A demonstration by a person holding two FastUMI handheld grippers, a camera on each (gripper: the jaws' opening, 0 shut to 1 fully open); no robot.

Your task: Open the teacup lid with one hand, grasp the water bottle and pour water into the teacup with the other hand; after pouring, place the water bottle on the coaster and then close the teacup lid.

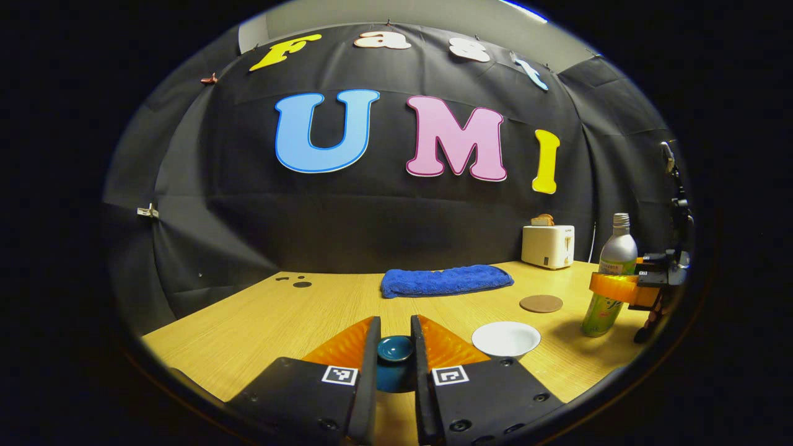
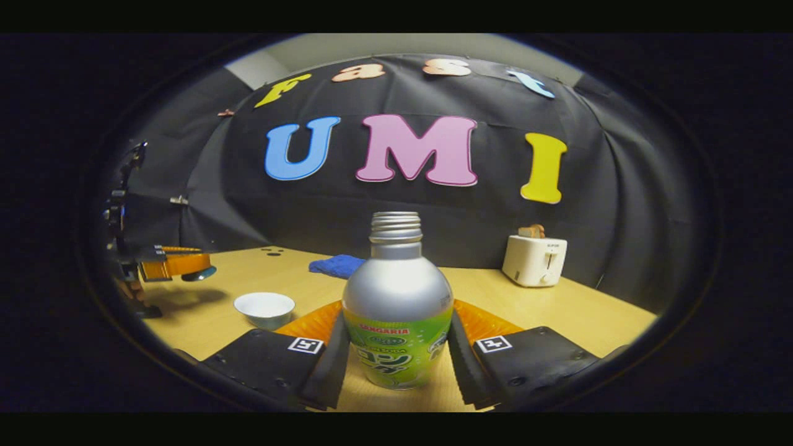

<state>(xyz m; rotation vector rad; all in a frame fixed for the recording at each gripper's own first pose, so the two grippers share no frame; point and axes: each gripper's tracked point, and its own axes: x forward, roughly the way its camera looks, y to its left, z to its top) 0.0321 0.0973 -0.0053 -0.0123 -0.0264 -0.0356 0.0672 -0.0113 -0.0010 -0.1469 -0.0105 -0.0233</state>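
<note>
In the left gripper view the left gripper (image 1: 394,356) has its two fingers drawn close on either side of a small dark blue teacup lid (image 1: 395,349), pressing its rim from both sides; the lid appears lifted off the white teacup (image 1: 506,339), which sits open on the wooden tabletop (image 1: 260,316) just to the right of those fingers. In the right gripper view the same gripper shows far off at the left edge, held clear above the tabletop with the blue lid visible beneath its orange fingers, and the white cup stands near it with its mouth uncovered. The right gripper (image 2: 396,353) has its fingers closed around the lower body of the water bottle (image 2: 396,310), a silver bottle with a green label and an uncapped threaded neck, both pads against its sides. The bottle stands upright; whether its base touches the tabletop or hangs just above it cannot be told. From the left gripper view the bottle is to the right of the cup, gripped at mid-height by the orange fingers. The round brown coaster (image 1: 541,303) lies bare on the tabletop between the cup and the bottle, a little farther back. Behind it a folded blue towel (image 1: 446,280) lies flat, and a white toaster (image 1: 547,246) with a slice of bread in its slot stands by the black cloth wall.
</note>
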